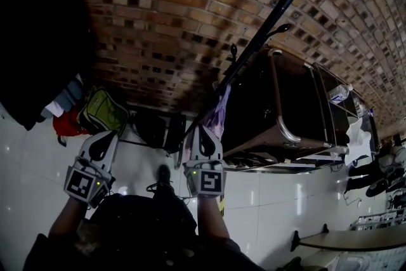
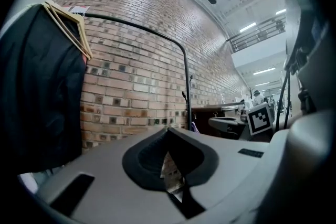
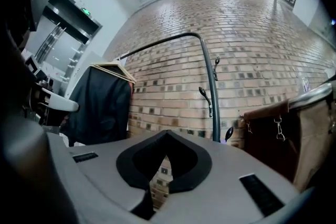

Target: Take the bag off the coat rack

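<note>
The black coat rack point(image 1: 279, 9) leans across the brick wall, with hook pegs on its upright point(image 3: 210, 86). A small purple bag point(image 1: 219, 112) hangs low on that upright; a sliver of it shows in the left gripper view point(image 2: 195, 127). My right gripper point(image 1: 204, 129) sits just left of the bag, its tip right by the fabric. Its jaws meet at the tip point(image 3: 167, 132), and nothing shows between them. My left gripper point(image 1: 106, 134) is held further left, away from the rack, and its jaws are closed too point(image 2: 168, 129).
A black coat point(image 1: 32, 41) hangs on a wooden hanger at the left end of the rail. Below it lie a green bag point(image 1: 103, 112) and a dark bag point(image 1: 155, 127). A dark brown cabinet with a metal frame point(image 1: 279, 105) stands right of the rack.
</note>
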